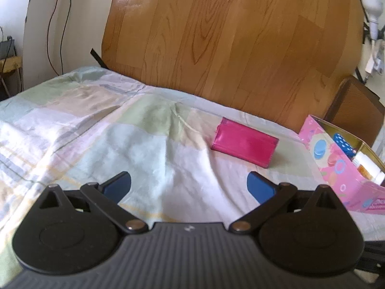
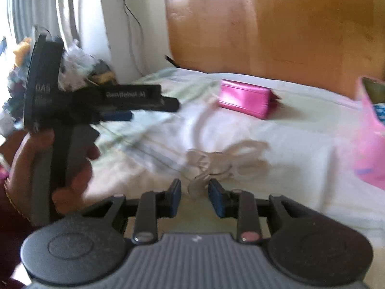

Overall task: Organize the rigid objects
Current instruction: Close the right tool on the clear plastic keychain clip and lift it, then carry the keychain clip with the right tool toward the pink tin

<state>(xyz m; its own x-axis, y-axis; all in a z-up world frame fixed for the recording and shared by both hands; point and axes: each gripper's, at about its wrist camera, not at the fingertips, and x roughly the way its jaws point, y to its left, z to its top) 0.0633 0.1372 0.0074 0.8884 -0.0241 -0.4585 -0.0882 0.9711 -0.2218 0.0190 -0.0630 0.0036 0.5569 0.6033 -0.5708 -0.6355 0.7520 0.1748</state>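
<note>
Left wrist view: we see the bed sheet (image 1: 84,125), rumpled and soft, so anything set down may tip or slide. Pink box (image 1: 341,166) sits at the right edge, already holding items; we risk knocking it. Magenta case (image 1: 244,143) lies beside it, well ahead of the left gripper (image 1: 189,186), jaws wide, empty. Right gripper (image 2: 193,196) is nearly closed around a clear plastic piece (image 2: 216,163); contact unclear through blur. Thin, transparent, likely slippery: we could pinch sheet instead.
</note>
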